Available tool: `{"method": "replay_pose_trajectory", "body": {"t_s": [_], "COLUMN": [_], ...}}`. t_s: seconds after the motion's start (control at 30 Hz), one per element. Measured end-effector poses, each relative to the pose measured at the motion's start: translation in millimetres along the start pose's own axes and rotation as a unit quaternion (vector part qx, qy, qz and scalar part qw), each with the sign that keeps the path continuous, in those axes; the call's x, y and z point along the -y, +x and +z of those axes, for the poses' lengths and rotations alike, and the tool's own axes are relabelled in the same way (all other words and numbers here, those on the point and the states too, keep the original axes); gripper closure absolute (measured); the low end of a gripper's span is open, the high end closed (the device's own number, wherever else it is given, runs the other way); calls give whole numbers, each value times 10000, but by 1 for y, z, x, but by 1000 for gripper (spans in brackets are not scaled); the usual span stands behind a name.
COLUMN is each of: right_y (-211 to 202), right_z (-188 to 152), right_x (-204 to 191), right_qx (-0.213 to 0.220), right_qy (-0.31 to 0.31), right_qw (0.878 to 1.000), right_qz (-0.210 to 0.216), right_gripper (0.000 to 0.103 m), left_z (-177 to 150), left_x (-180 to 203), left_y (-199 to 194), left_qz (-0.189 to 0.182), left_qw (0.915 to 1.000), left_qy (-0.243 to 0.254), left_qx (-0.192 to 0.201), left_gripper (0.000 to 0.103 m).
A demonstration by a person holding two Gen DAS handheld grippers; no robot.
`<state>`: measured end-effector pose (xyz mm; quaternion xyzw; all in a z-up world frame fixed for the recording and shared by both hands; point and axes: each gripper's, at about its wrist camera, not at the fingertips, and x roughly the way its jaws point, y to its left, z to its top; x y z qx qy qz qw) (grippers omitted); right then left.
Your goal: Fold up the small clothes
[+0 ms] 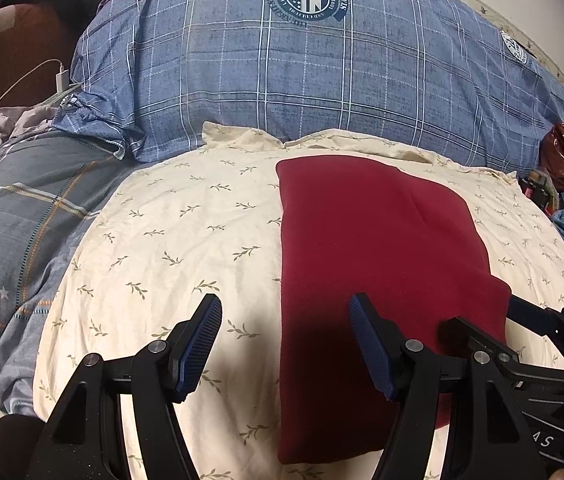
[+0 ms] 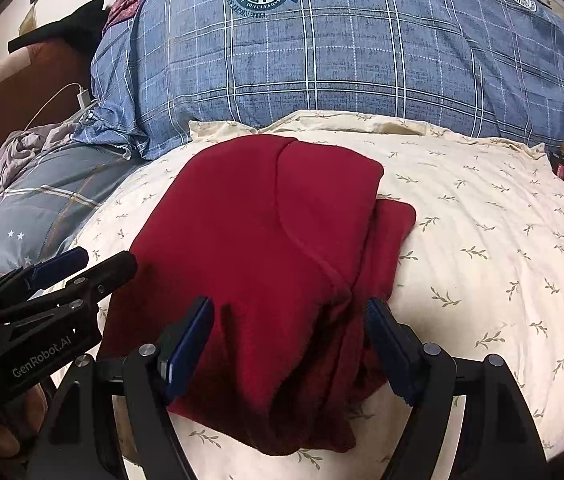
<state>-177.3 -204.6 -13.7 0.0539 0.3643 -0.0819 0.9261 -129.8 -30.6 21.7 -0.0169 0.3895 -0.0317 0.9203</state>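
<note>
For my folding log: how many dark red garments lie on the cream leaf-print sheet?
1: the dark red garment, partly folded, lies mid-sheet before both open grippers. Others may be hidden outside the views.

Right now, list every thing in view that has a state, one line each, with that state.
red garment: partly folded, lying flat on the sheet, one layer sticking out at its right edge.
left gripper: open, holding nothing, over the garment's left edge.
right gripper: open, jaws on either side of the garment's near part.
cream leaf-print sheet: spread out, wrinkled.
charger: cable attached.
</note>
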Motion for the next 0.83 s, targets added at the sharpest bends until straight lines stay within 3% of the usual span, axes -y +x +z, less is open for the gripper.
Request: {"method": "replay_pose_trajectory", "body": {"t_s": [0.83], "right_y": [4], "right_z": [1], "right_x": [4], "right_qx": [-45], "right_qy": [52], "right_qw": [10000], "right_qz": [46], "right_gripper": [24], "left_z": [-1], "left_x": [-3], "left_y": [6], "left_qz": [-102], "left_qw": [9999], "left_qy": [-50], "left_qx": [-7], "left_gripper": [37]}}
